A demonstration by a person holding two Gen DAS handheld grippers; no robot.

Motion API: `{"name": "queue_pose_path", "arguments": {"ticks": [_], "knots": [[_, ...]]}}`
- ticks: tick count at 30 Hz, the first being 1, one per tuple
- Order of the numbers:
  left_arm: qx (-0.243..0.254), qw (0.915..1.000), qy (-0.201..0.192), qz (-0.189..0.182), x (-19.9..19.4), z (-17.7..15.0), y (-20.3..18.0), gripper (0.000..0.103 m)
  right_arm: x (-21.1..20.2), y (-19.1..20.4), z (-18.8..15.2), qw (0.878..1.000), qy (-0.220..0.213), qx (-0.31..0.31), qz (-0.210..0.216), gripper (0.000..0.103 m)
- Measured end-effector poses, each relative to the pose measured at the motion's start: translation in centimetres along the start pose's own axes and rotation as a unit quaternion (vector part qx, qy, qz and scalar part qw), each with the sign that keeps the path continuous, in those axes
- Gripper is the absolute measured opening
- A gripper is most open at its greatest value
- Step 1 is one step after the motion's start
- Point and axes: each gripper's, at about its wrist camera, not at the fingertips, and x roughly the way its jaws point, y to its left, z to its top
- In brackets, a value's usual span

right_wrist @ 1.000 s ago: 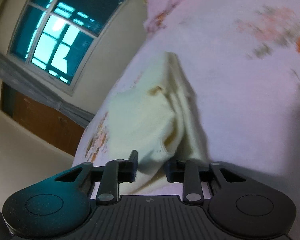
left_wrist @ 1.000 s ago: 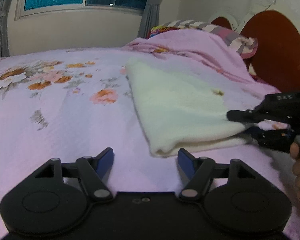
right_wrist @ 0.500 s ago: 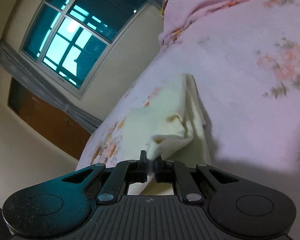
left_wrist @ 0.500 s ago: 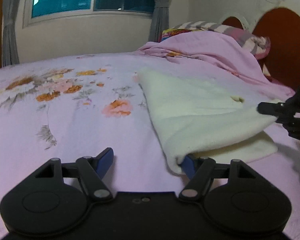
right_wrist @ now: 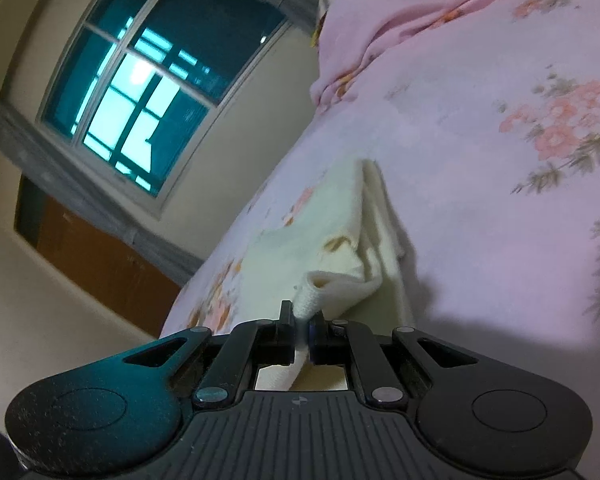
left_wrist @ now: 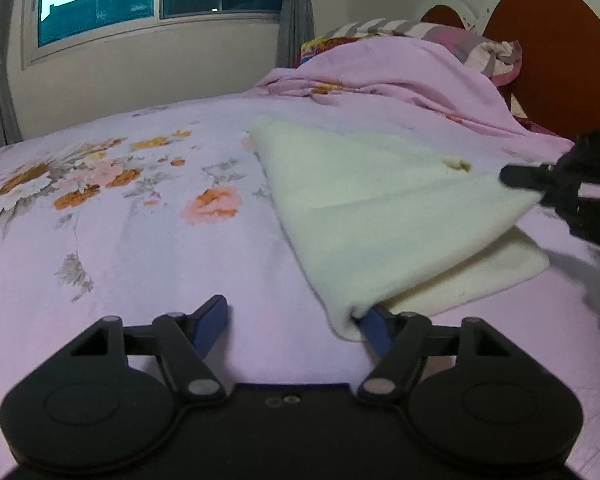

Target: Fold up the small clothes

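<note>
Now right gripper lifts garment corner.

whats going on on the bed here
A person with a gripper in each hand is folding a small cream garment on a flowered pink bedsheet. The right gripper is shut on one corner of the cloth and holds it raised off the layer below. The left gripper is open, one finger tucked under the near corner.
</note>
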Motion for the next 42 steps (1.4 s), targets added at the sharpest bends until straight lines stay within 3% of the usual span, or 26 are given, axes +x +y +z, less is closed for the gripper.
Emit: {"name": "queue_pose_path", "arguments": {"ticks": [2, 6, 9, 12, 16, 19, 20, 22, 25, 28, 30, 31, 34, 35, 37, 39, 40, 42], "knots": [[-0.011, 0.9999, -0.004, 0.001, -0.3, -0.4, 0.3, 0.072, 0.0, 0.0, 0.0, 1.0, 0.005, 0.003, 0.0, 0.006], [-0.095, 0.9953, -0.011, -0.012, -1.0, -0.8, 2.7, 0.073, 0.4, -0.6, -0.6, 0.999, 0.03, 0.0, -0.023, 0.006], [-0.098, 0.9951, -0.003, -0.01, -1.2, -1.0, 2.8, 0.073, 1.2, -1.9, -1.8, 0.997, 0.055, -0.009, -0.052, 0.006], [-0.095, 0.9954, 0.005, 0.007, -2.3, -1.6, 3.3, 0.07, 1.0, -2.3, -1.6, 0.997, 0.049, -0.001, -0.051, 0.006], [-0.177, 0.9837, -0.032, 0.003, -5.2, -1.8, 6.4, 0.069, -0.8, -1.3, -1.0, 0.996, 0.041, -0.034, -0.068, 0.006], [-0.207, 0.9767, -0.037, -0.045, -4.5, -0.8, 7.3, 0.063, -2.3, 0.4, -0.7, 0.994, 0.007, -0.085, -0.07, 0.006], [-0.223, 0.9708, -0.037, -0.08, -3.8, -0.5, 7.4, 0.046, -2.1, 1.2, -0.8, 0.992, 0.003, -0.103, -0.068, 0.006], [-0.256, 0.9561, -0.013, -0.142, -1.7, 0.0, 7.1, 0.033, -1.4, 2.4, -1.1, 0.987, 0.001, -0.144, -0.064, 0.006], [-0.232, 0.9607, 0.044, -0.146, 1.1, -0.3, 5.7, 0.034, -0.6, 3.4, -1.8, 0.976, -0.01, -0.201, -0.086, 0.006], [-0.218, 0.9654, 0.052, -0.134, 0.5, -0.4, 5.9, 0.029, 1.7, 1.5, -2.8, 0.958, 0.062, -0.208, -0.187, 0.007], [-0.204, 0.9717, 0.035, -0.113, -1.1, -0.2, 6.5, 0.027, 0.0, 0.8, -2.5, 0.965, 0.049, -0.193, -0.169, 0.007], [-0.199, 0.9739, 0.024, -0.107, -1.7, -0.1, 6.8, 0.035, -0.8, 1.0, -2.2, 0.966, 0.036, -0.197, -0.161, 0.007], [-0.211, 0.9695, 0.008, -0.125, -1.5, 0.5, 7.8, 0.048, -1.9, 1.5, -1.4, 0.978, 0.009, -0.185, -0.094, 0.007], [-0.209, 0.9694, 0.01, -0.128, -1.0, 0.9, 7.6, 0.061, -1.6, 1.9, -1.3, 0.978, 0.007, -0.19, -0.083, 0.007], [-0.184, 0.9743, 0.018, -0.128, 0.4, 1.4, 6.8, 0.076, 0.2, 2.5, -1.8, 0.974, 0.022, -0.214, -0.067, 0.007], [-0.163, 0.9787, 0.035, -0.12, 1.2, 1.6, 6.1, 0.073, 2.4, 2.9, -2.0, 0.964, 0.043, -0.245, -0.097, 0.007], [-0.158, 0.9789, 0.031, -0.126, 1.4, 1.8, 6.0, 0.074, 2.8, 3.3, -1.6, 0.962, 0.031, -0.25, -0.108, 0.007], [-0.163, 0.9783, 0.027, -0.125, 1.7, 1.9, 6.4, 0.074, 3.6, 3.1, -0.2, 0.97, 0.019, -0.227, -0.087, 0.011]]}}
